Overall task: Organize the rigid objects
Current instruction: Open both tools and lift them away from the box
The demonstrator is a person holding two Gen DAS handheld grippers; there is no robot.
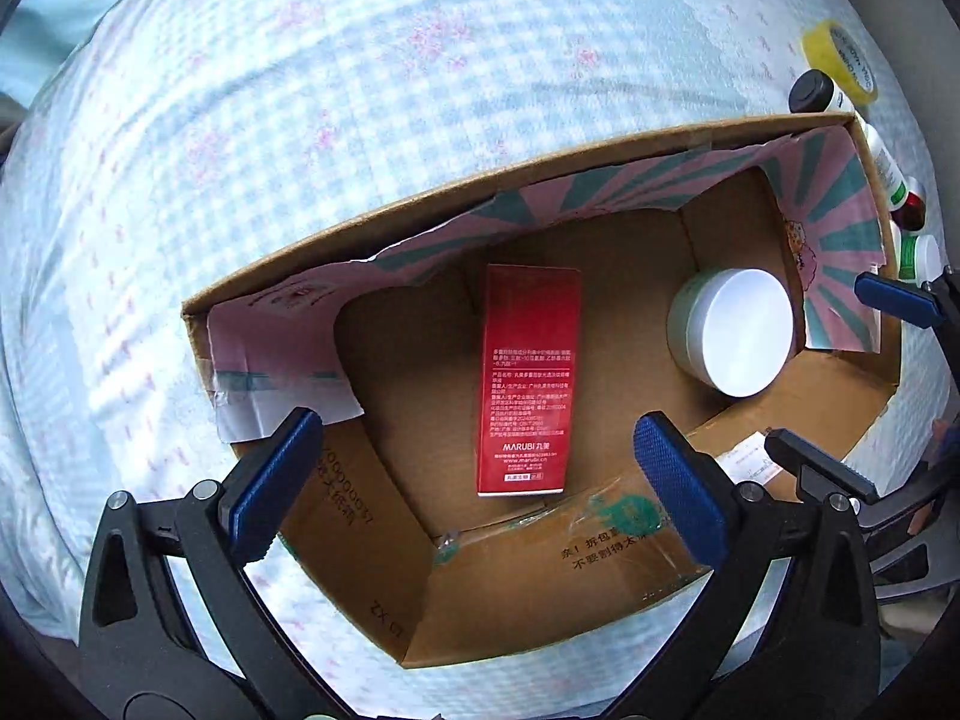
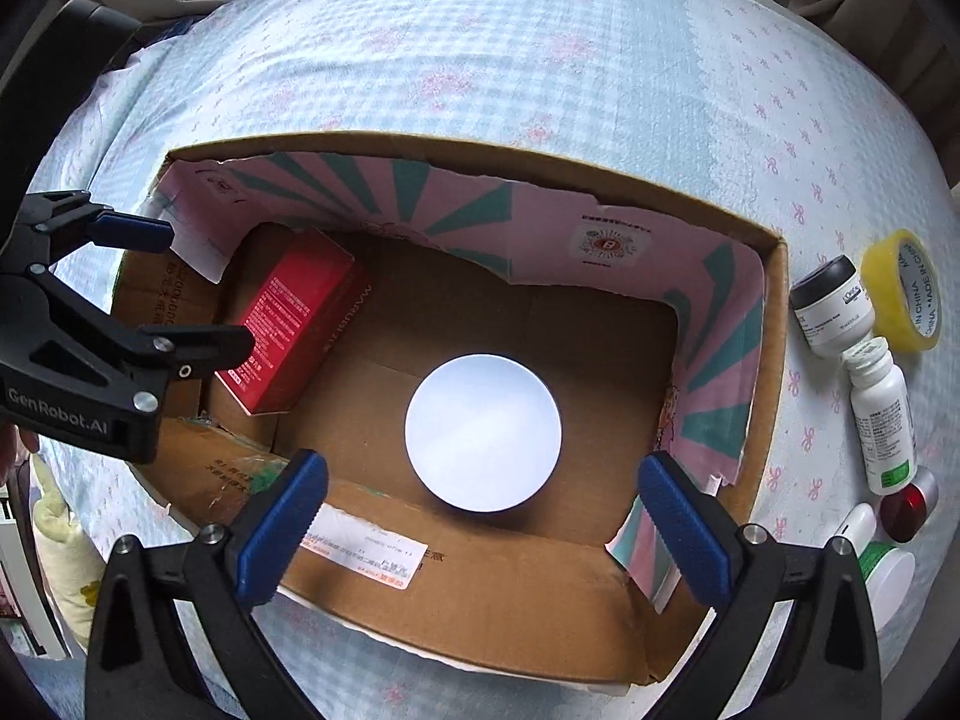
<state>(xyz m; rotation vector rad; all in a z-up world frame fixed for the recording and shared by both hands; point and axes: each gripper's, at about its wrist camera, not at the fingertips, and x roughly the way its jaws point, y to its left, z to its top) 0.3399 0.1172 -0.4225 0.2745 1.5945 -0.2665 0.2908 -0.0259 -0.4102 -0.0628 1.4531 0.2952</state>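
Note:
An open cardboard box (image 1: pixel 528 612) (image 2: pixel 516 606) sits on a checked bedsheet. Inside lie a red MARUBI carton (image 1: pixel 528 378) (image 2: pixel 294 324) and a round jar with a white lid (image 1: pixel 741 339) (image 2: pixel 483 423). My left gripper (image 1: pixel 480 480) is open and empty above the box's near wall, in front of the red carton; it also shows at the left of the right wrist view (image 2: pixel 186 288). My right gripper (image 2: pixel 480 522) is open and empty just above the near wall, right before the jar; its fingers (image 1: pixel 894 300) show at the right edge of the left wrist view.
Right of the box on the sheet lie a black-lidded white jar (image 2: pixel 831 315) (image 1: pixel 819 93), a yellow tape roll (image 2: pixel 903 297) (image 1: pixel 840 57), a white bottle (image 2: pixel 882 414), a red-capped item (image 2: pixel 909 504) and a green-and-white container (image 2: pixel 885 570).

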